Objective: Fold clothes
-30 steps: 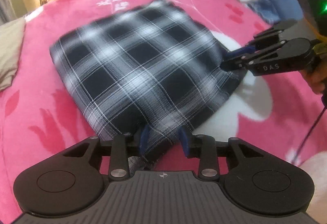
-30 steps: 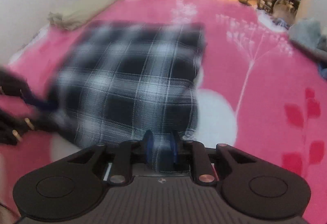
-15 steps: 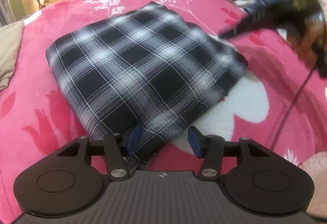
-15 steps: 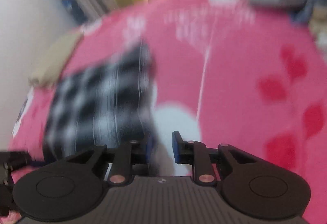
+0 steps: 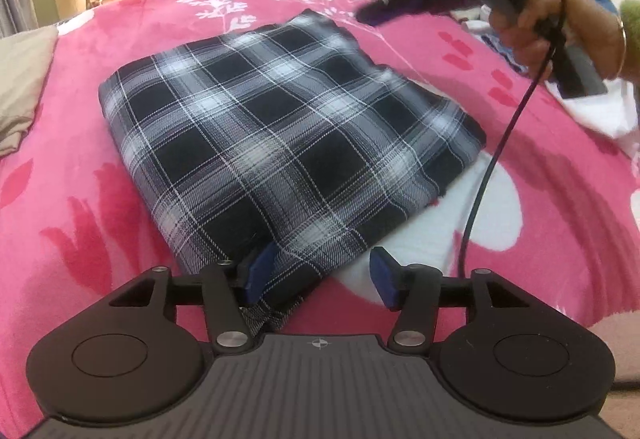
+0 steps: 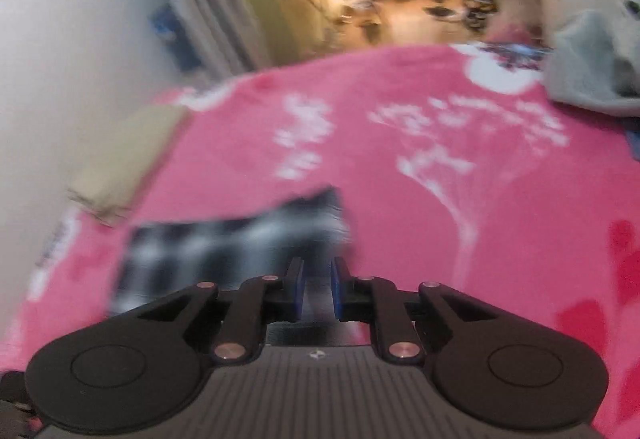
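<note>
The left gripper [image 5: 318, 277] is seen opening, the folded plaid garment [image 5: 288, 135] no longer pinched at six o'clock; the right gripper [image 6: 317, 289], empty, is closing above the pink blanket [image 5: 80, 231]

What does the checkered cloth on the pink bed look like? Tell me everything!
The plaid cloth is woven fabric in black, grey and white checks, folded into a flat, thick, roughly square bundle. It lies on the pink flowered blanket. Its near corner sits between the blue pads of the left gripper, whose jaws are opening; only the left pad looks to touch it. The right gripper is up off it, empty, its jaws closing.
</note>
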